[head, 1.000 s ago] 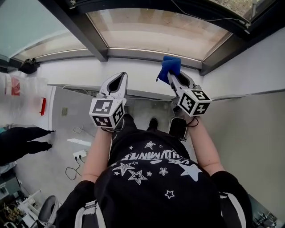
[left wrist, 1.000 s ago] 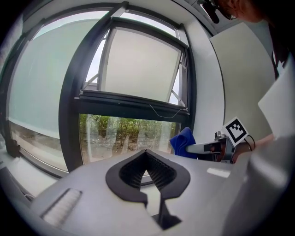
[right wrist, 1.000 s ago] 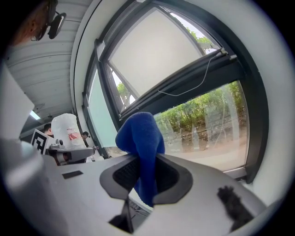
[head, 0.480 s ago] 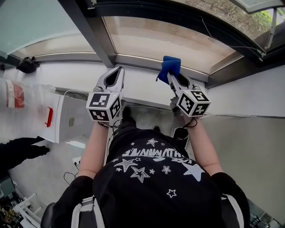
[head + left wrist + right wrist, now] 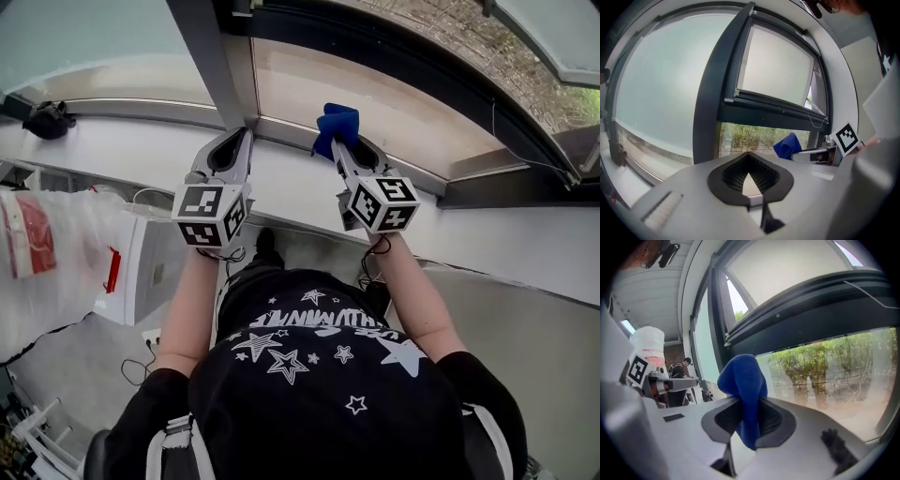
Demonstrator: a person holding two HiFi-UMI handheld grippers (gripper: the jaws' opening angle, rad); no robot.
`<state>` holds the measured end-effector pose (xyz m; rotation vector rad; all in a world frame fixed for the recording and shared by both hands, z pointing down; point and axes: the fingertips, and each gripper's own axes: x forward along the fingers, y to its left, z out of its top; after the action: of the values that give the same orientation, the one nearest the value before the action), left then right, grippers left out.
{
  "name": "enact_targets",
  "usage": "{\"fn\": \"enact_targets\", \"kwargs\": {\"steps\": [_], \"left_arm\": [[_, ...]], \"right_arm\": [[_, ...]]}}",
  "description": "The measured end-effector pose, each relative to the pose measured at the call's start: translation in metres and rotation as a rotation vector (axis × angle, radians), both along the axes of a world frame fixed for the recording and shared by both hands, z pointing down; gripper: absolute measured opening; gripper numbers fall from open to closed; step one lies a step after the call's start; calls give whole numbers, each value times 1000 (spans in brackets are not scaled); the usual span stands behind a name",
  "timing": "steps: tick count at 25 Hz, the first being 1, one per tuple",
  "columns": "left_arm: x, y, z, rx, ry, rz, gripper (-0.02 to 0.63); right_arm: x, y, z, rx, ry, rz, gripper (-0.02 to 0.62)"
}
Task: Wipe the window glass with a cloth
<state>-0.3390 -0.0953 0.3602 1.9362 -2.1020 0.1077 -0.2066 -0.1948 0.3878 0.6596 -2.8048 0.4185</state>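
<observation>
The blue cloth (image 5: 335,126) is bunched up and clamped in my right gripper (image 5: 339,146), which is shut on it. It sticks out past the fingertips, close to the lower window glass (image 5: 394,105). In the right gripper view the cloth (image 5: 743,389) hangs between the jaws, with glass (image 5: 834,366) and greenery beyond. My left gripper (image 5: 231,148) is shut and holds nothing, raised beside the dark window frame post (image 5: 199,56). In the left gripper view the left gripper (image 5: 749,158) points at the frame, with the cloth (image 5: 787,145) at the right.
A white sill (image 5: 291,187) runs below the window. A black object (image 5: 47,120) rests on the sill at far left. A clear plastic bag with a red item (image 5: 37,234) lies at the left. A person (image 5: 686,365) stands far off indoors.
Both grippers have risen and come nearer the window; the cloth now lies over the lower pane's edge. The head view has swung, with the frame post now above the left gripper.
</observation>
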Motion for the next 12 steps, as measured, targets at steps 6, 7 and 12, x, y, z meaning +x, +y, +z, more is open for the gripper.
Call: {"fn": "enact_targets", "kwargs": {"steps": [6, 7, 12], "left_arm": [[-42, -2, 10, 0, 17, -14, 9], [-49, -3, 10, 0, 17, -13, 9], [-77, -9, 11, 12, 12, -14, 9]], "right_arm": [[-72, -12, 12, 33, 30, -26, 75], [-82, -14, 12, 36, 28, -24, 75], [-129, -22, 19, 49, 32, -30, 75]]}}
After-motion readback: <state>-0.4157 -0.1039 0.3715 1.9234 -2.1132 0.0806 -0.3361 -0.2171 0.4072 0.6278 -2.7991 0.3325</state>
